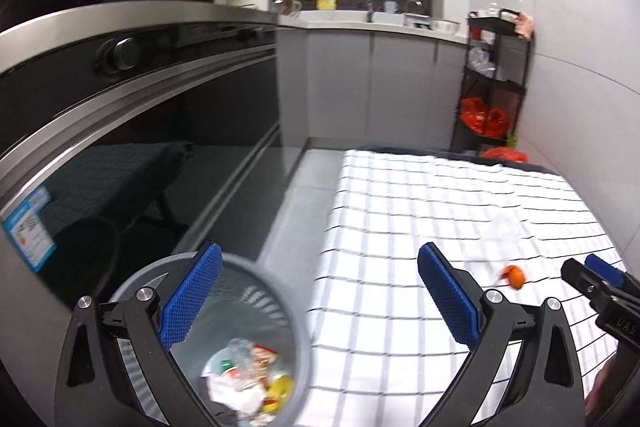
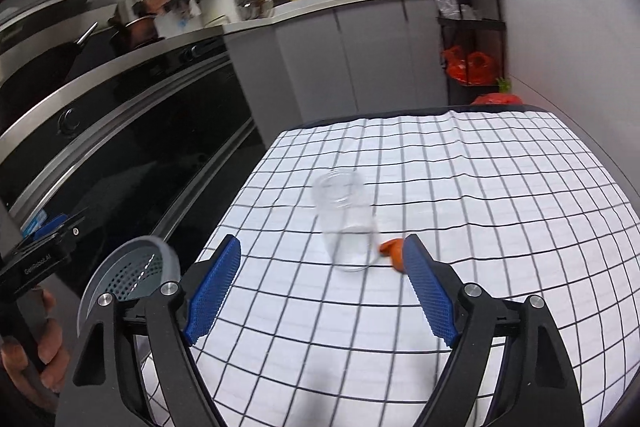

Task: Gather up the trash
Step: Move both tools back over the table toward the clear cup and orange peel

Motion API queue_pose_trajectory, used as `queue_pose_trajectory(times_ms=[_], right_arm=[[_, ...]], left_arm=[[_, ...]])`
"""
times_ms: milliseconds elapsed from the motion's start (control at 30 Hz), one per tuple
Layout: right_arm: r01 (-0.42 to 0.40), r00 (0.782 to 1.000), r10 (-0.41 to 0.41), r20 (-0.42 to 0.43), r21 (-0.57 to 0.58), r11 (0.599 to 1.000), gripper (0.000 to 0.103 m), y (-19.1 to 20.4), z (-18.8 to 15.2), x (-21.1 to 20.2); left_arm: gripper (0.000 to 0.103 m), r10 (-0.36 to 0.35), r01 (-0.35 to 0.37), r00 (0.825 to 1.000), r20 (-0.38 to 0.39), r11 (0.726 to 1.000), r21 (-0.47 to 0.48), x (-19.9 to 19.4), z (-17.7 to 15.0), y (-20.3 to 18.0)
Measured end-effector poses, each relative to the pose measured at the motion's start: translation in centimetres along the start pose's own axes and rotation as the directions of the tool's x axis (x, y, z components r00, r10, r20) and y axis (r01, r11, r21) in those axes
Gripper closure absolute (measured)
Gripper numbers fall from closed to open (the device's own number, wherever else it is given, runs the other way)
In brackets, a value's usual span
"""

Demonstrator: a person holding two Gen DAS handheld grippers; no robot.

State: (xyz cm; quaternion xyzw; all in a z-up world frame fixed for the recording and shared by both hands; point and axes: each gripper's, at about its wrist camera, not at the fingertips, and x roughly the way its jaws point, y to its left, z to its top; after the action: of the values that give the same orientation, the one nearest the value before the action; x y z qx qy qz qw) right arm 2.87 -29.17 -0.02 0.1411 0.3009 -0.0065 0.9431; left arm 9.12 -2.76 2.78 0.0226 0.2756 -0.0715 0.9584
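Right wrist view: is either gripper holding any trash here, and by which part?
Nothing is held. The right gripper is open above the checked tablecloth, short of the clear plastic cup; the left gripper is open too.

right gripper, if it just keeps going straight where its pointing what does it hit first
Most likely the clear plastic cup lying on its side on the checked tablecloth. It sits almost centred ahead of the open right gripper, nothing between them. The orange peel lies just right of that line. Depth is uncertain.
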Motion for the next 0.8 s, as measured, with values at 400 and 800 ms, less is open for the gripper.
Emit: queue_pose_trajectory(times_ms=[400,800], right_arm=[[0.092,0.996,-0.091,-0.021,0.045,0.995,0.023,-4.7,-0.4,0.2],[0.14,0.983,-0.137,-0.121,0.017,0.99,0.023,-5.8,-1.7,4.0]], left_arm=[[0.007,-0.087,0.089,0.995,-0.04,0.995,0.045,3.5,-0.5,-5.5],[0.007,-0.098,0.105,0.986,-0.131,0.993,0.048,8.0,-1.3,-6.9]])
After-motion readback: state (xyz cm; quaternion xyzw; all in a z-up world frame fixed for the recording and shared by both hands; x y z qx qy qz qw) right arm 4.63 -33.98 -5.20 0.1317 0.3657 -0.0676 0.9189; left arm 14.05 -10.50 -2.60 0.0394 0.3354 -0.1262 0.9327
